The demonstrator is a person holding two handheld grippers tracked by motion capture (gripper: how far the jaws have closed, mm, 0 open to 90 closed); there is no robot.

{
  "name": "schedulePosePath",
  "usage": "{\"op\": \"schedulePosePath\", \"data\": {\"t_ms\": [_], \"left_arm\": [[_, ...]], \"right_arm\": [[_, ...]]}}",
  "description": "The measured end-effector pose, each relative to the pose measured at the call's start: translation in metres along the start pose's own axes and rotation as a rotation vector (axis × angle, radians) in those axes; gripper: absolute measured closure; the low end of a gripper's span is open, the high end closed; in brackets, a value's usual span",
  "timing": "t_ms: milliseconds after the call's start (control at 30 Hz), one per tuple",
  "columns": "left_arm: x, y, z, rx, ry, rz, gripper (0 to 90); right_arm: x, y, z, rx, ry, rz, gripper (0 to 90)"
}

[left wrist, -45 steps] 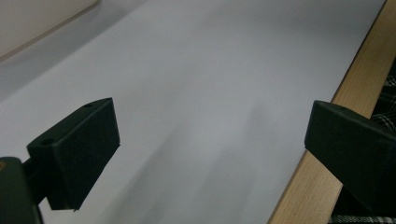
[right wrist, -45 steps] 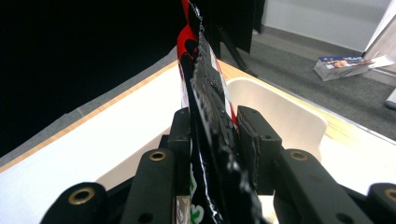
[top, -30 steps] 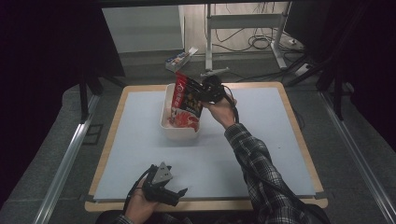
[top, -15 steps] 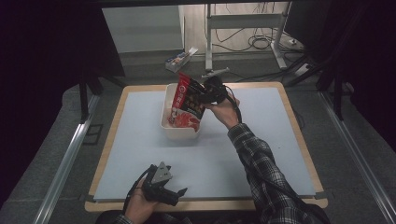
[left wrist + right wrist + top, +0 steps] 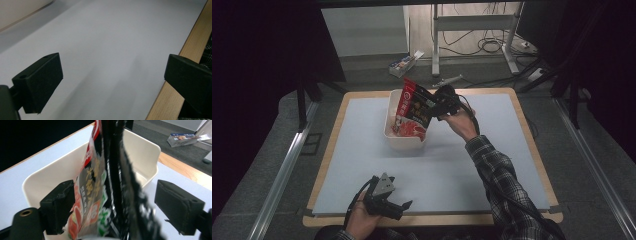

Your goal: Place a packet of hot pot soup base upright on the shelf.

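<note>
The right gripper (image 5: 439, 102) has its jaws spread wide, and a glossy red-and-black snack pouch (image 5: 414, 109) stands between them; in the right gripper view the left jaw lies against the pouch's printed face, while the right jaw stands clear of its dark, crinkled edge, so the pouch is not pinched. The pouch (image 5: 105, 187) is thin, shiny film, creased and slightly bowed, with red, green and black print, and it leans upright with its lower end down inside a cream plastic tub (image 5: 140, 152) just beyond the jaws. The tub (image 5: 393, 136) is a smooth, matt, rectangular container with rounded corners and plain walls, sitting on the counter (image 5: 492, 165), whose top is a flat pale blue-grey sheet framed by a light wooden border. The left gripper (image 5: 388, 201) also has its jaws spread wide, with nothing between them; in the left gripper view the black, blocky, finely textured jaws hang just above the bare smooth sheet, with the wooden edge (image 5: 172, 92) of the counter running under the right jaw. A person's plaid sleeve (image 5: 499, 175) reaches to the right gripper.
</note>
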State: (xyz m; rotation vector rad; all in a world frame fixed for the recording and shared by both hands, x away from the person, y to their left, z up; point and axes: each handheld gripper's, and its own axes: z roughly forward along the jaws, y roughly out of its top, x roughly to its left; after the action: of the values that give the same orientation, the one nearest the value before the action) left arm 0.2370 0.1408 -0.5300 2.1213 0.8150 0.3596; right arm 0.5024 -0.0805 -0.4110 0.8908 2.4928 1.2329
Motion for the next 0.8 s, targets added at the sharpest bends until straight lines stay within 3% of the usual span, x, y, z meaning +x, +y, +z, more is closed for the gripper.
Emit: {"op": "schedulePosePath", "data": {"t_ms": [300, 800], "left_arm": [[0.002, 0.0, -0.003, -0.029, -0.029, -0.029, 1.9], [0.002, 0.0, -0.003, -0.042, -0.038, -0.047, 1.6]], "right_arm": [[0.003, -0.01, -0.014, 0.01, 0.023, -0.014, 9.2], [0.01, -0.038, -0.039, 0.016, 0.043, -0.044, 1.5]]}}
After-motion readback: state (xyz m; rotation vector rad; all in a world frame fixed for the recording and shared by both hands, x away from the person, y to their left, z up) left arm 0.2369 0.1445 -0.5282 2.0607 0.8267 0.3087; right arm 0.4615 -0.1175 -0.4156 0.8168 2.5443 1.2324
